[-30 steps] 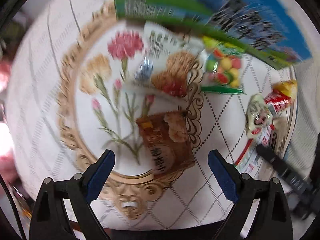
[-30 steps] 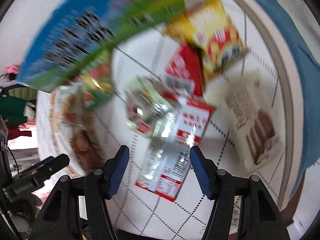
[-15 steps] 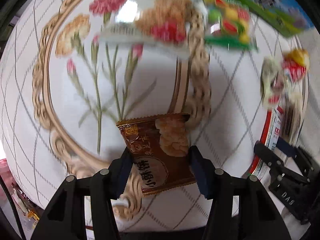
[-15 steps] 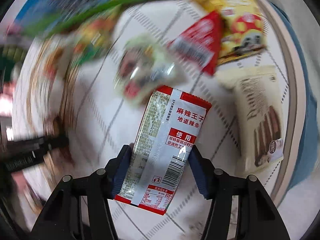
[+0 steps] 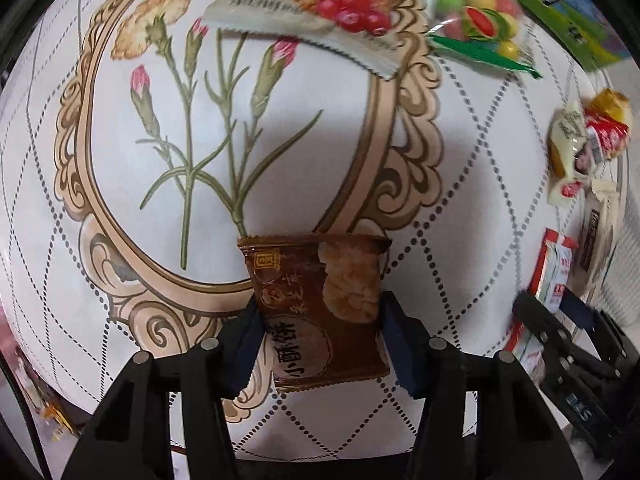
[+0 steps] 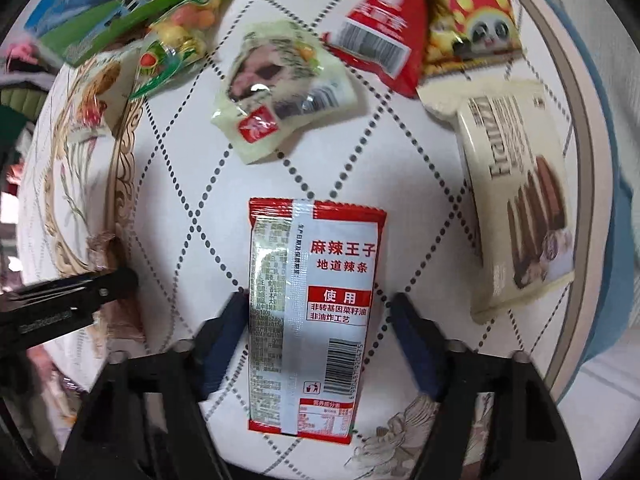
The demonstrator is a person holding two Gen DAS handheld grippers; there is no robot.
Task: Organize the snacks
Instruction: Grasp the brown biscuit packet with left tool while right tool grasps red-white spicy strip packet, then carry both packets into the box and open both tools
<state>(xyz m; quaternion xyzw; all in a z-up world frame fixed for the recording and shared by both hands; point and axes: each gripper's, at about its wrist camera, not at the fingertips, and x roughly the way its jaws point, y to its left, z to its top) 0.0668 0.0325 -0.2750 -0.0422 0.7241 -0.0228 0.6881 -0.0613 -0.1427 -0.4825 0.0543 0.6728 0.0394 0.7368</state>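
While the left gripper [image 5: 320, 340] clamped its jaws on the brown packet [image 5: 320, 312] mid-tabletop, the right gripper's [image 6: 316, 336] jaws were opening astride the red packet [image 6: 312, 312], which lay lengthwise between them near the tabletop's edge.

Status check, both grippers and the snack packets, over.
Left gripper shut on brown pastry packet. Right gripper straddling red-and-silver spicy strip packet, jaws opening, right pad clear. Nothing in the way.
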